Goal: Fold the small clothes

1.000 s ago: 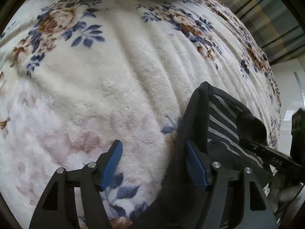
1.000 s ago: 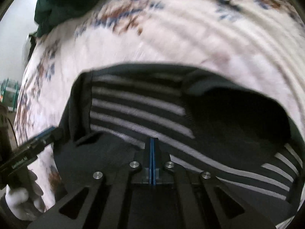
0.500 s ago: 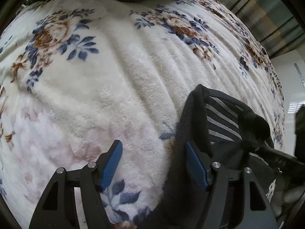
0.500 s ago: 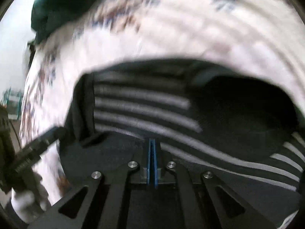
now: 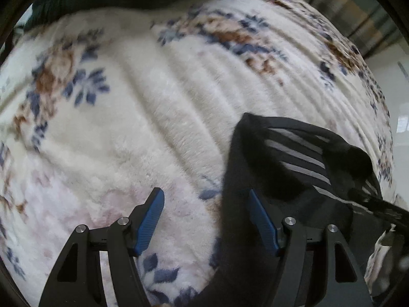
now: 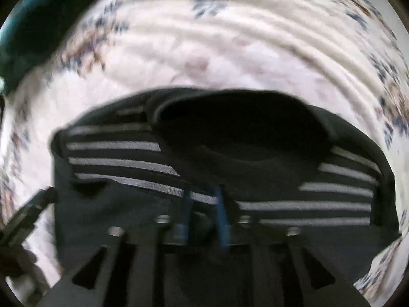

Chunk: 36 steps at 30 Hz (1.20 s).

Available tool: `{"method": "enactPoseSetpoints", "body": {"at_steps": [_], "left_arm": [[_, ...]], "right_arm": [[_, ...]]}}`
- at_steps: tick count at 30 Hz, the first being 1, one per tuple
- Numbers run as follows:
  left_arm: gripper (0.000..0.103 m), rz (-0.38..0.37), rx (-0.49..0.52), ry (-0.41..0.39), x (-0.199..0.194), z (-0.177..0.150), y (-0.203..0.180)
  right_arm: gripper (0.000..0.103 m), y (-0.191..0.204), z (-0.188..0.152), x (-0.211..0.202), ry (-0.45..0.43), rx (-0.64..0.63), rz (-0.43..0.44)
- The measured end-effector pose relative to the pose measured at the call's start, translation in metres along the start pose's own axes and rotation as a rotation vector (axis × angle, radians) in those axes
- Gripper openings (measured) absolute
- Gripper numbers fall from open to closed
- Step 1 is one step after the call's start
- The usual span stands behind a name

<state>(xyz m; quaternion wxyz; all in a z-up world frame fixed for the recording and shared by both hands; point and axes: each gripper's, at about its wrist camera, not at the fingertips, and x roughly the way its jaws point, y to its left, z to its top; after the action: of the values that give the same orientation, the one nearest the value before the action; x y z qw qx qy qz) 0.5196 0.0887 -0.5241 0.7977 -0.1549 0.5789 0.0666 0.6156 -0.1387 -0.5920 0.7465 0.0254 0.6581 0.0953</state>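
Parted right hand-held gripper (image 6: 203, 215) over striped knit garment (image 6: 122, 163).

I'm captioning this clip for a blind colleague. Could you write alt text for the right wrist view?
The right gripper, blue pads slightly parted after just opening, hangs over a dark grey-striped garment spread on a cream floral fleece blanket. The picture is motion-blurred; the left gripper enters at the lower left.

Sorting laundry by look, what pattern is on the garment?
Garment: black with grey-white horizontal stripes, clearest in the right wrist view.
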Motion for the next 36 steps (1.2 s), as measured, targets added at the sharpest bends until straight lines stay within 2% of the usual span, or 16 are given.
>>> {"method": "enactPoseSetpoints", "body": {"at_steps": [2,4,7,8,9,10,12,17,19,20,21,23,27,31,35,36], "left_arm": [[0.066,-0.019,0.055,-0.005,-0.005,-0.004,-0.014],[0.066,0.006,0.121,0.003,0.0,-0.011,-0.028],[0.067,0.087,0.179,0.067,0.036,-0.017,-0.032],[0.069,0.082,0.171,0.078,0.043,-0.016,-0.029],[0.069,0.067,0.156,0.08,0.045,-0.015,-0.026],[0.068,0.055,0.145,0.074,0.043,-0.012,-0.024],[0.066,0.056,0.149,0.054,0.029,-0.008,-0.026],[0.067,0.027,0.161,-0.082,-0.043,-0.015,-0.04],[0.079,0.05,0.166,-0.141,-0.075,-0.023,-0.048],[0.099,0.058,0.17,-0.149,-0.082,-0.025,-0.052],[0.103,0.068,0.178,-0.153,-0.09,-0.03,-0.058],[0.103,0.101,0.19,-0.155,-0.103,-0.046,-0.069],[0.103,0.116,0.218,-0.128,-0.112,-0.091,-0.105],[0.103,0.143,0.262,-0.079,-0.123,-0.164,-0.15],[0.103,0.089,0.276,0.064,-0.118,-0.259,-0.206],[0.103,0.069,0.278,0.106,-0.114,-0.281,-0.219]], "right_arm": [[0.038,-0.011,-0.014,-0.022,-0.037,0.024,0.07],[0.043,-0.017,-0.03,-0.029,-0.035,0.026,0.096],[0.043,-0.027,-0.061,-0.009,0.037,0.039,0.029],[0.043,-0.037,-0.075,0.007,0.071,0.07,-0.032],[0.043,-0.047,-0.081,0.014,0.086,0.098,-0.05],[0.043,-0.062,-0.087,0.02,0.09,0.132,-0.023],[0.043,-0.074,-0.089,0.014,0.074,0.155,0.014],[0.07,-0.095,-0.101,-0.054,-0.049,0.204,0.025],[0.085,-0.104,-0.114,-0.092,-0.102,0.225,0.006],[0.089,-0.109,-0.123,-0.106,-0.113,0.235,-0.001],[0.095,-0.11,-0.129,-0.116,-0.118,0.244,-0.002],[0.101,-0.121,-0.149,-0.134,-0.123,0.263,0.007],[0.103,-0.136,-0.186,-0.155,-0.131,0.27,-0.003],[0.103,-0.179,-0.221,-0.156,-0.122,0.322,0.039],[0.102,-0.238,-0.263,-0.16,-0.052,0.338,0.056],[0.098,-0.25,-0.273,-0.16,-0.032,0.331,0.051]]}}
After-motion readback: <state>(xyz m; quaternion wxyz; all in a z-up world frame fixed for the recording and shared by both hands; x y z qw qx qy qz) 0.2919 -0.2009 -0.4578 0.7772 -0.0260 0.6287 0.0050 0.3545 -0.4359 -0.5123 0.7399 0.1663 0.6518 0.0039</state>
